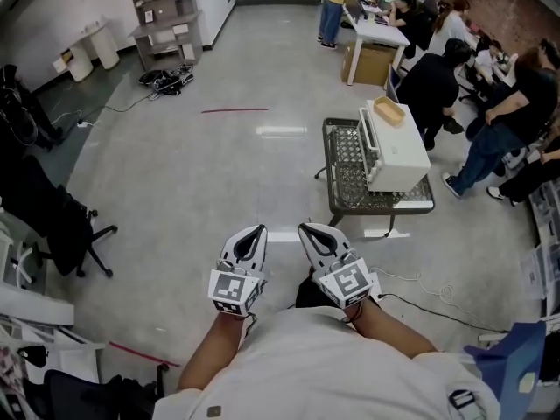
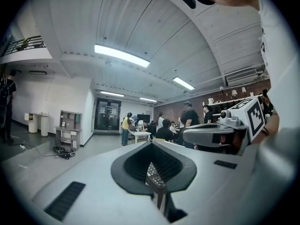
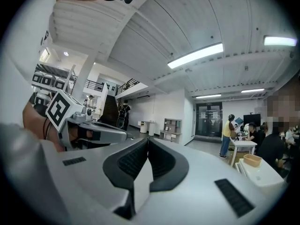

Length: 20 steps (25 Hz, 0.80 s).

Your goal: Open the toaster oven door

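Observation:
A white toaster oven point(image 1: 394, 151) stands on a wire-mesh table point(image 1: 343, 195) ahead and to the right, with a small wooden tray point(image 1: 388, 110) on top. I cannot make out its door. In the right gripper view the oven point(image 3: 263, 173) and tray point(image 3: 252, 160) show at the lower right edge. My left gripper point(image 1: 255, 232) and right gripper point(image 1: 308, 229) are side by side close to my body, well short of the table. Both point level over bare floor, jaws together and holding nothing. The jaw tips meet in the left gripper view point(image 2: 151, 143) and in the right gripper view point(image 3: 147, 139).
Grey floor lies between me and the table. A black office chair point(image 1: 74, 226) stands at the left. Several people point(image 1: 437, 73) sit and stand round desks at the back right, beside a cardboard box point(image 1: 372, 64). A cable point(image 1: 437, 297) trails across the floor on my right.

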{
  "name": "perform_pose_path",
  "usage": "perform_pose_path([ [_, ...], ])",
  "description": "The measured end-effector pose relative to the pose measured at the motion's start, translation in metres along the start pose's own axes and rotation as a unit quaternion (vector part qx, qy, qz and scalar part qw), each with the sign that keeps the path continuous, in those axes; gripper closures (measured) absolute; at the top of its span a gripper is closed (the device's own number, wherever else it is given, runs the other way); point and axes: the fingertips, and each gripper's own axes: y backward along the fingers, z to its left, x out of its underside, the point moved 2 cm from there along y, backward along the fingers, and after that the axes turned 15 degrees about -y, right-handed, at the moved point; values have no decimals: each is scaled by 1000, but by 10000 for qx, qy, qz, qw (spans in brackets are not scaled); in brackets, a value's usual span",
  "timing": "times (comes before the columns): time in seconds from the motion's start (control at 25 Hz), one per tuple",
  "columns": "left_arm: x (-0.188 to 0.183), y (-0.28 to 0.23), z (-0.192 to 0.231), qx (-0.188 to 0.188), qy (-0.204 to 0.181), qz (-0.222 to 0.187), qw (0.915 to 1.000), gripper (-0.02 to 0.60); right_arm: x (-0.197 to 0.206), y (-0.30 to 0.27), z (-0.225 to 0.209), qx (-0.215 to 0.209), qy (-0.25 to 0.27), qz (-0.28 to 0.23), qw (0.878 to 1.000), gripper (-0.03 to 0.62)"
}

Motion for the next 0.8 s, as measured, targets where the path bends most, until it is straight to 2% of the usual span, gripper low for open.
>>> perform_pose_path([
  [0.36,20,-33,46,-201,-107,174,9996,565,10,-63,-30,-249,-194,16,9995,576],
  [0.8,20,-163,96,-126,-149,147,9997,565,-21,-139,-149,-157,-220,-97,9996,576],
])
